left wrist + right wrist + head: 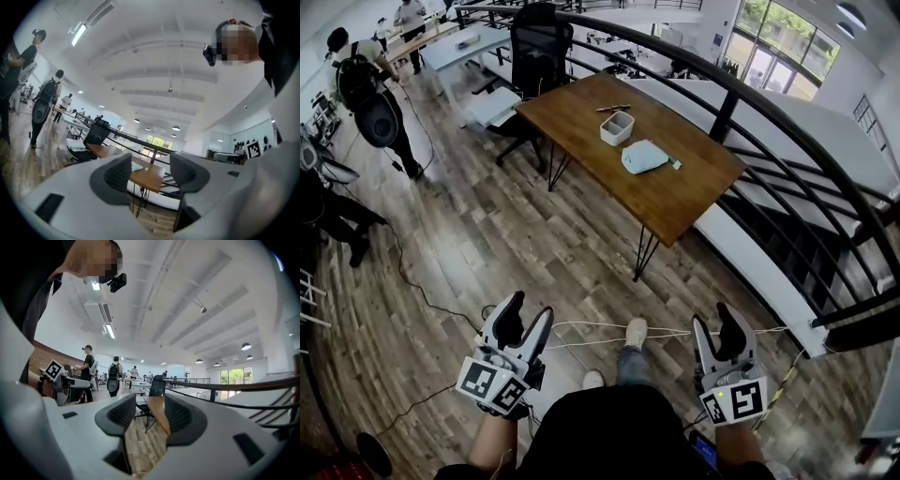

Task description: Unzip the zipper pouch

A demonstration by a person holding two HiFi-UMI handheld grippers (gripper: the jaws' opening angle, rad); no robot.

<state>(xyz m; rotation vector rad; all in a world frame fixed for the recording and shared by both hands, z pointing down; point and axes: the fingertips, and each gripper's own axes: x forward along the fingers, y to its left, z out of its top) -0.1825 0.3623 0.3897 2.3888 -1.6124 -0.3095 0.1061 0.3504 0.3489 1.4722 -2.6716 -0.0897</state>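
Zipper pouch (644,157), pale blue-grey and soft-sided, lies far ahead on the counter, well apart from both grippers.

Nearest, at the bottom of the head view, the person's 2 hands hold the tools level above the floor. The left gripper (530,307), white and grey with a marker cube at its rear, has its fingers (117,176) spread wide and released. Nothing sits between them, and its own view shows only distant furniture through the gap. The right gripper (716,317) also has its fingers (124,416) apart and released. Only floor and a far counter edge show between them.

Between the 2 grippers are the person's dark top, a jeans leg and a white shoe (635,331). The shoe is on the brown wood-plank floor (534,234), where a thin white cable (591,324) runs across.

Farther on stands the brown wooden counter (572,108) on black hairpin legs. The pouch lies near its right end, with a small tab sticking out on its right side. Just behind it sits a small white open-topped box (617,127), and beyond that a thin pen-like stick (613,108).

A black office chair (534,42) stands at the counter's far side. A curved black railing (727,112) sweeps past on the right. At the far left, a person with a backpack (361,80) stands near white tables (469,47).
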